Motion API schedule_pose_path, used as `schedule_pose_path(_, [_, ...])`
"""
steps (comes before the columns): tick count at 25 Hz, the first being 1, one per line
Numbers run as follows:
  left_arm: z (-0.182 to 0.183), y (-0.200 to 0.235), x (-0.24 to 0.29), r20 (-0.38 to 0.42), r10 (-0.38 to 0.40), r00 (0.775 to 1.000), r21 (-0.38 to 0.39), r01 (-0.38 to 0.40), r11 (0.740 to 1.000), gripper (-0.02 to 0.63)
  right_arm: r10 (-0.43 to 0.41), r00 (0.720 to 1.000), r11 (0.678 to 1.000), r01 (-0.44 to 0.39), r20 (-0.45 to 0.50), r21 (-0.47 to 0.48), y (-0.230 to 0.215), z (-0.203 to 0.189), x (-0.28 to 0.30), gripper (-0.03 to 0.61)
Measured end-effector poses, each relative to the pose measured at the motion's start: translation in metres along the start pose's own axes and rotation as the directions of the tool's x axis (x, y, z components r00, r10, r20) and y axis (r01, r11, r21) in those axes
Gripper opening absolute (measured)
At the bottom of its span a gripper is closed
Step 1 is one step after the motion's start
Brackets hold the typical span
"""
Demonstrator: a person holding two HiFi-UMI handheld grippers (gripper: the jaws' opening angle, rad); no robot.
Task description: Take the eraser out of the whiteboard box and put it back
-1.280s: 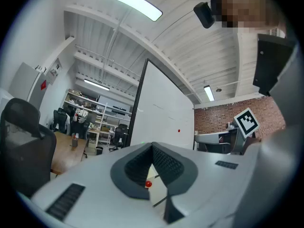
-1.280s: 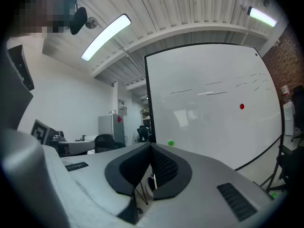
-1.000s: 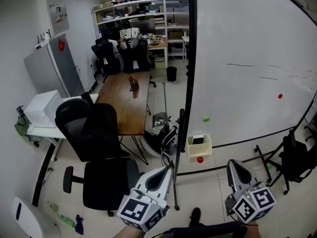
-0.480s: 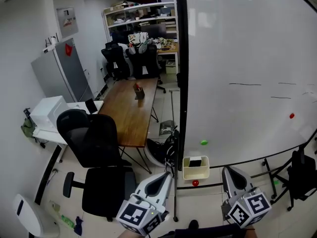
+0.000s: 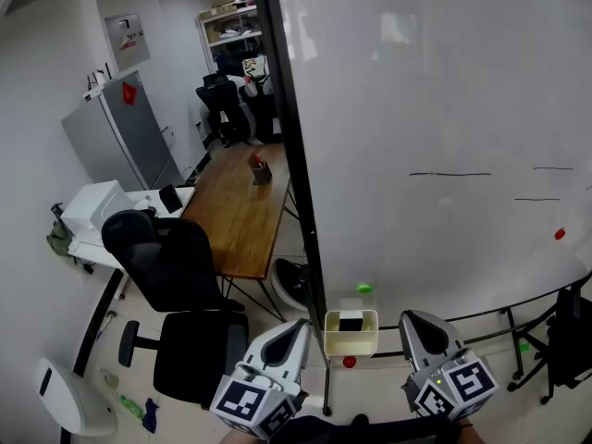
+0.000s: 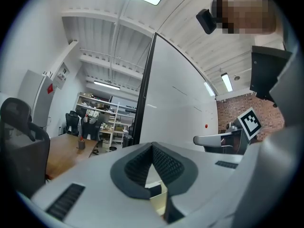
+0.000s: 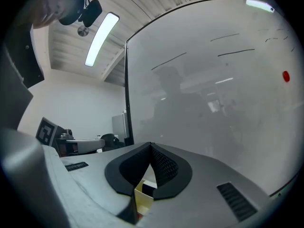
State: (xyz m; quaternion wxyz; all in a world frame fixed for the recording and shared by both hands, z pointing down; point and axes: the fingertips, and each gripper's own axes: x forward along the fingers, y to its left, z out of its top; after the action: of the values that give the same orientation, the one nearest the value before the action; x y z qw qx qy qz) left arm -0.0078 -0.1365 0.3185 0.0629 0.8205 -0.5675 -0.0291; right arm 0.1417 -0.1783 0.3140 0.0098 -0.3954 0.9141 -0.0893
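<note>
A cream whiteboard box (image 5: 351, 341) hangs at the bottom edge of the whiteboard (image 5: 435, 109), with the black eraser (image 5: 350, 323) lying inside it. My left gripper (image 5: 298, 326) is just left of the box, shut and holding nothing. To the right of the box my right gripper (image 5: 408, 318) is shut and also holds nothing. The box sits between the two. In the left gripper view the box (image 6: 159, 201) shows below the closed tip (image 6: 152, 145). The right gripper view shows the box (image 7: 142, 199) below its closed tip (image 7: 150, 145).
A black office chair (image 5: 171, 262) and a wooden table (image 5: 239, 202) stand to the left. The whiteboard's dark frame post (image 5: 289, 146) runs down beside the box. A green magnet (image 5: 364, 288) sits above the box and a red one (image 5: 349, 362) below it.
Both grippers have moved toward the whiteboard. The box has come closer and now lies between them. Both stay shut.
</note>
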Motion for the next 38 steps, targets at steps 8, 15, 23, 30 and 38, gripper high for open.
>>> schedule_pose_path(8, [0.003,0.055,0.019,-0.015,-0.05,0.999,-0.009,0.049,0.999,0.02,-0.016,1.0,0.997,0.016,-0.005,-0.07,0.031,-0.002,0.062,0.026])
schedule_pose_path(15, [0.008,0.097,0.02,0.0,-0.096,0.995,0.01,0.096,0.995,0.02,-0.092,0.996,0.995,0.091,-0.019,-0.038,0.047,-0.014,0.099,0.115])
schedule_pose_path(23, [-0.029,0.136,0.024,-0.092,-0.088,0.992,-0.026,0.086,0.996,0.026,-0.138,0.983,0.99,0.134,-0.121,-0.041,0.056,-0.068,0.13,0.192])
schedule_pose_path(30, [-0.083,0.158,0.036,-0.167,-0.041,0.985,-0.056,0.032,0.998,0.035,-0.216,0.95,0.976,0.206,-0.225,-0.067,0.028,-0.131,0.152,0.241])
schedule_pose_path(38, [-0.127,0.174,0.05,-0.21,0.028,0.977,-0.064,-0.042,0.997,0.04,-0.235,0.915,0.972,0.229,-0.328,-0.06,0.011,-0.183,0.172,0.269])
